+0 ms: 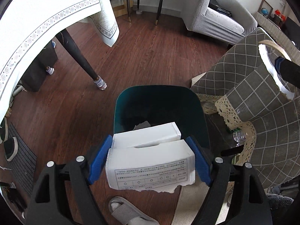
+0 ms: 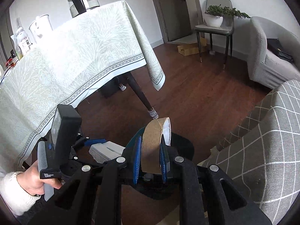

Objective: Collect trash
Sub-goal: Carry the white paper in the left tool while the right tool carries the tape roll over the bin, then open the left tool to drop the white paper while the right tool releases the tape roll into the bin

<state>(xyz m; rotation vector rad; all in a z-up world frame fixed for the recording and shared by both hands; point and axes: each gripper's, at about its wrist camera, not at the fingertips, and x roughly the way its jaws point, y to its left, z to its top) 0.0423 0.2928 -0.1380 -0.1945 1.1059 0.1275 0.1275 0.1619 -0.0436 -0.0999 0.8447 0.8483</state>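
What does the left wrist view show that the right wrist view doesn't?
Only the left wrist view shows the open mouth of the dark teal bin, some scraps inside it, and the printed label on the white box between the left hand-held gripper pads, right above the bin. Only the right wrist view shows the right hand-held gripper shut on a flattened cardboard tube, a kettle on the table, and the hand holding the left tool. Both show the white box, the tablecloth, the grey sofa and the checked cover.
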